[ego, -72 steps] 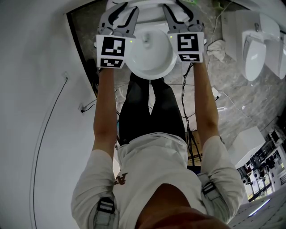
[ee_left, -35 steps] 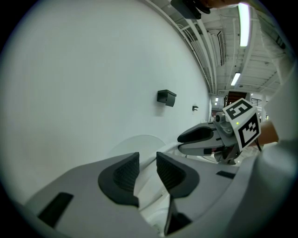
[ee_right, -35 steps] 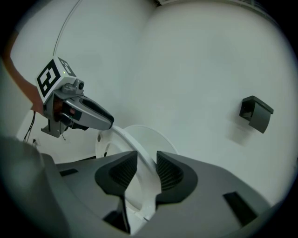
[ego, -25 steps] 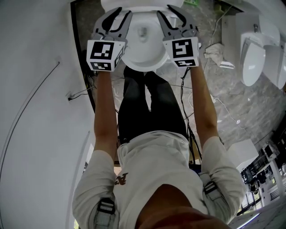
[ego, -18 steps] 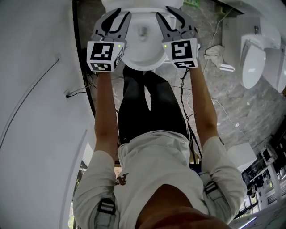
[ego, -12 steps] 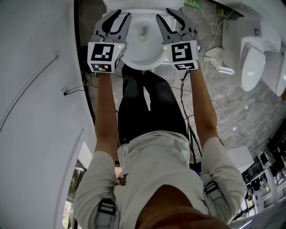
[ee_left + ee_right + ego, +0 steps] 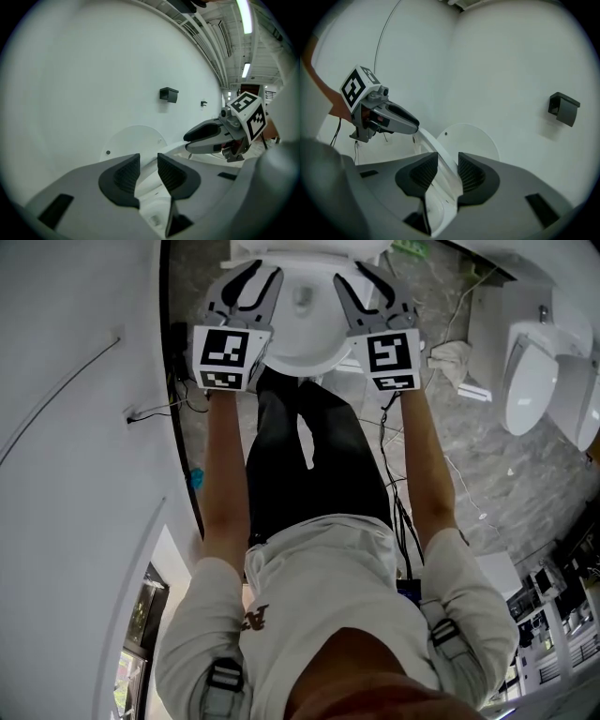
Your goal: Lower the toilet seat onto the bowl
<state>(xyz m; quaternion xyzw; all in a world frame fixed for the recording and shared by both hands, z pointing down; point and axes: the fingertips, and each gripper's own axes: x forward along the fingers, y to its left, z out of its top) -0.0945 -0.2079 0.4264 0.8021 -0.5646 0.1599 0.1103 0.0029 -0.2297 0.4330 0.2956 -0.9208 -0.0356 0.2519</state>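
Note:
The white toilet (image 7: 300, 338) is at the top of the head view, with me standing right in front of it. My left gripper (image 7: 262, 277) reaches along its left side and my right gripper (image 7: 361, 277) along its right side. In the right gripper view the thin white toilet seat (image 7: 431, 143) runs between my right gripper's (image 7: 447, 171) pads and fills the gap. Those jaws have just been opening slightly with the seat between them. The seat's rim (image 7: 171, 147) also passes between the left gripper's (image 7: 148, 168) pads. Each gripper sees the other across the seat.
A round white panel (image 7: 464, 138) stands behind the seat against the curved white wall. A small black box (image 7: 168, 94) is fixed higher on that wall. More white fixtures (image 7: 530, 371), a crumpled cloth (image 7: 450, 357) and cables (image 7: 403, 474) lie on the stone floor to the right.
Both grippers have moved together a short way toward the near end of the bowl, keeping their places on either side of it. The head view has shifted too.

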